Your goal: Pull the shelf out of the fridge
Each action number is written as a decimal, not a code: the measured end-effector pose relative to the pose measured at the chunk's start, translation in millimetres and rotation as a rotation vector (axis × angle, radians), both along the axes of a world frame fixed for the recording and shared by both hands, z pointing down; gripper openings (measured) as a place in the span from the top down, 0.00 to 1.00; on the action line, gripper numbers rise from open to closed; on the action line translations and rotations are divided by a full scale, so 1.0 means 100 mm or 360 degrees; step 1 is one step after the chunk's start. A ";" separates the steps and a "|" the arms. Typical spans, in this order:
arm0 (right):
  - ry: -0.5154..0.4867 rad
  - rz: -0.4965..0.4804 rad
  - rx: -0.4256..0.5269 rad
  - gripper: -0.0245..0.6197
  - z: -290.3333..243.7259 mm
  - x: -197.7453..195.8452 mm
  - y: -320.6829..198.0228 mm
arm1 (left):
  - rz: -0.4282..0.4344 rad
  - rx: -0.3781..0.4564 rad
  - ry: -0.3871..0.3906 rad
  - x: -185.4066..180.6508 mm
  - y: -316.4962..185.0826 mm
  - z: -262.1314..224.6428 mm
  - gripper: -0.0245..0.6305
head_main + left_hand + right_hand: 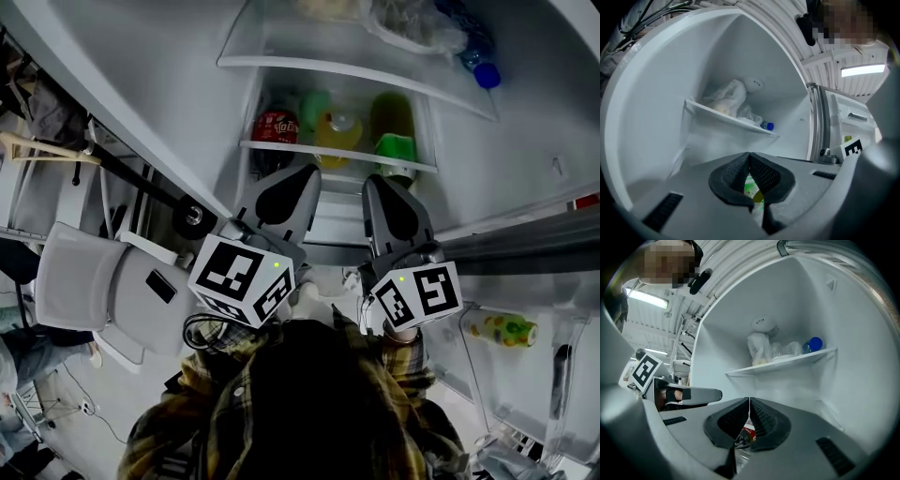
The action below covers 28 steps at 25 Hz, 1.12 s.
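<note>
The fridge stands open below me. Its lower glass shelf (281, 147) carries a red can (276, 126), a yellow bottle (339, 131) and green bottles (395, 142). My left gripper (300, 172) points at the shelf's front edge from just below it, jaws shut with nothing between them. My right gripper (380, 181) is beside it, also shut and empty, near the same edge. In the left gripper view the left gripper (749, 153) has its pads together, and green and yellow bottles show through the gap beneath them. In the right gripper view the right gripper (749, 399) is likewise closed, with the red can glimpsed below.
An upper shelf (356, 70) holds a plastic bag (729, 96) and a blue-capped bottle (480, 66). The open door's bin (562, 375) at right holds a small bottle (502, 328). A white chair (84, 281) stands at left.
</note>
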State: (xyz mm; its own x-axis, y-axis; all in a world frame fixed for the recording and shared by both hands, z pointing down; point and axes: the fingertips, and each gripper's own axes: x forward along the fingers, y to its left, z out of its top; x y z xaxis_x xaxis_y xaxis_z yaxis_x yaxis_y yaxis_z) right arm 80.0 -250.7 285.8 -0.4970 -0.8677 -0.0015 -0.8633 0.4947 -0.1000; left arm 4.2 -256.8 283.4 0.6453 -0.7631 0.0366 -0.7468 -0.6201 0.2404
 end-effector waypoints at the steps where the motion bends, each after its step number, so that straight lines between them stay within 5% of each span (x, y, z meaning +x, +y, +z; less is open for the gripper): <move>1: -0.0005 -0.0002 -0.0004 0.93 0.01 0.01 0.00 | -0.0001 0.0001 0.0005 0.00 0.00 0.00 0.96; 10: -0.0062 -0.0032 -0.0049 0.93 0.06 -0.01 -0.05 | 0.0002 -0.0036 0.0057 0.01 -0.04 0.05 0.95; 28: -0.0279 -0.0063 -0.0337 0.70 0.44 0.07 -0.21 | 0.0011 -0.0190 0.0089 0.03 -0.15 0.33 0.67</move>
State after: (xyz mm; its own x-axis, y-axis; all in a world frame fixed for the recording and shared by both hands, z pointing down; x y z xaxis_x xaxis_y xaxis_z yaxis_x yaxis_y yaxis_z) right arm 87.4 -271.9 330.2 -0.5388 -0.8378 0.0888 -0.8041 0.4799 -0.3508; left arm 7.2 -271.3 316.3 0.6541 -0.7509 0.0911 -0.7260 -0.5896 0.3539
